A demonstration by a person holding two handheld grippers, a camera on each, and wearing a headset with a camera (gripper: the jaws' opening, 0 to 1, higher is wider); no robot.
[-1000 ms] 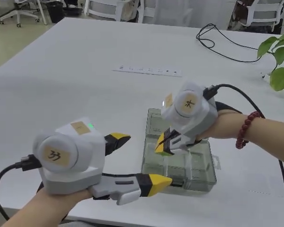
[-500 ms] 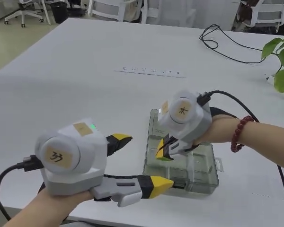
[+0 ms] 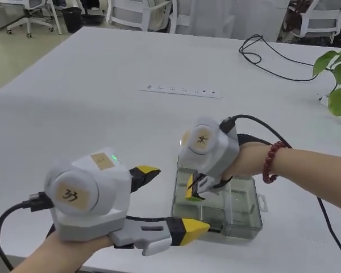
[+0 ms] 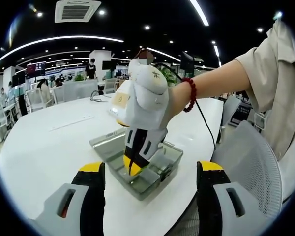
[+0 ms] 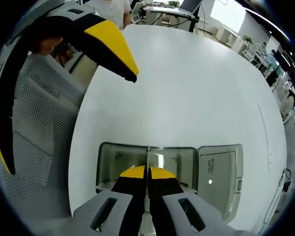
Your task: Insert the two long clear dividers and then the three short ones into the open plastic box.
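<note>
Starting on the left: holding nothing in the left gripper (image 3: 182,198), jaws spread wide, parked just beside the near-left corner of the clear plastic box (image 3: 244,219). Moving right, pinched tight between the closed jaws of the right gripper (image 3: 192,193): a thin clear divider (image 5: 148,157), seen edge-on and reaching down into the box (long or short? can't tell from here). Looks like mid-insertion on one divider, with what seem to be partitions already standing in the box, so probably past the first piece. Next up, by my guess: lining the sheet up with its slots, pushing straight down until seated, then letting go. Not much slack there, being a thin sheet in a narrow slot, so easy to tilt and jam. Plenty of bare white table (image 3: 102,102) beyond and left of the box, but little room toward the near table edge. Further right, a black cable (image 3: 284,67) and a plant (image 3: 335,74), both well apart from the work.
</note>
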